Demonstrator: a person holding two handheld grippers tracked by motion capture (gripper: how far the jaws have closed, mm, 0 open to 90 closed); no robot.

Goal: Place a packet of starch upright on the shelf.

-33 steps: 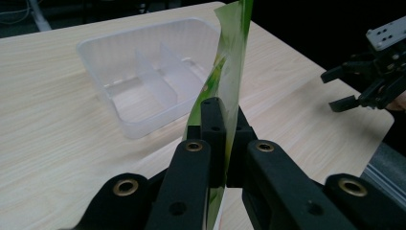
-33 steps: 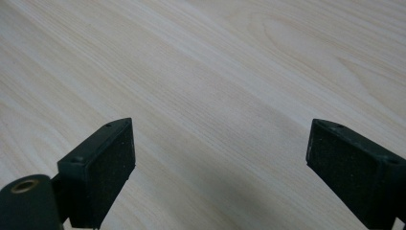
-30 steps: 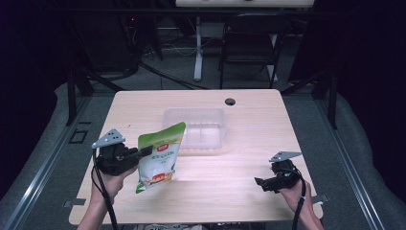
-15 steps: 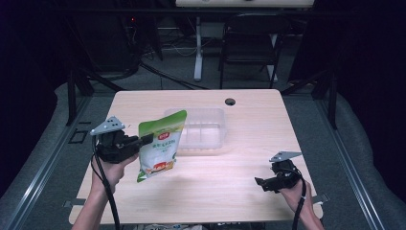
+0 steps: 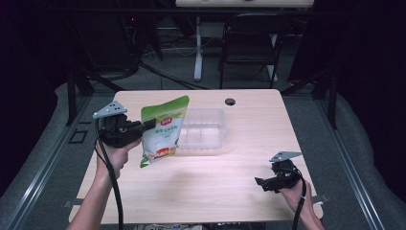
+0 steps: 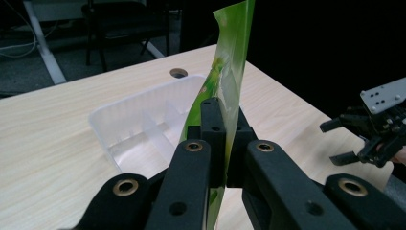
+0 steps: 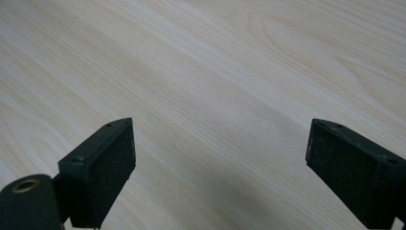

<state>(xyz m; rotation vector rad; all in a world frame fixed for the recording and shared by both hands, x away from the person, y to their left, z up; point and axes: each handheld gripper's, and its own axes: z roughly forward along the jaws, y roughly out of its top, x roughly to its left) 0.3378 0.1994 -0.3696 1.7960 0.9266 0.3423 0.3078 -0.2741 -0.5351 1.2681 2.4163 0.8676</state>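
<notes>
A green and white snack bag (image 5: 163, 129) hangs upright above the left half of the table, just left of a clear plastic tray (image 5: 203, 129). My left gripper (image 5: 146, 125) is shut on the bag's left edge. In the left gripper view the bag (image 6: 230, 72) rises edge-on from between the closed jaws, with the tray (image 6: 143, 124) lying behind it. My right gripper (image 5: 261, 183) stands open low over the table's front right, and its view has bare wood between the two spread pads (image 7: 103, 172).
The wooden table (image 5: 249, 143) has a round cable hole (image 5: 230, 101) at its far edge. A chair and desk legs stand on the floor beyond the table. In the left gripper view the other gripper (image 6: 373, 129) sits far right.
My left gripper has carried the bag up and away from me, toward the tray's left side. The right gripper has stayed in place.
</notes>
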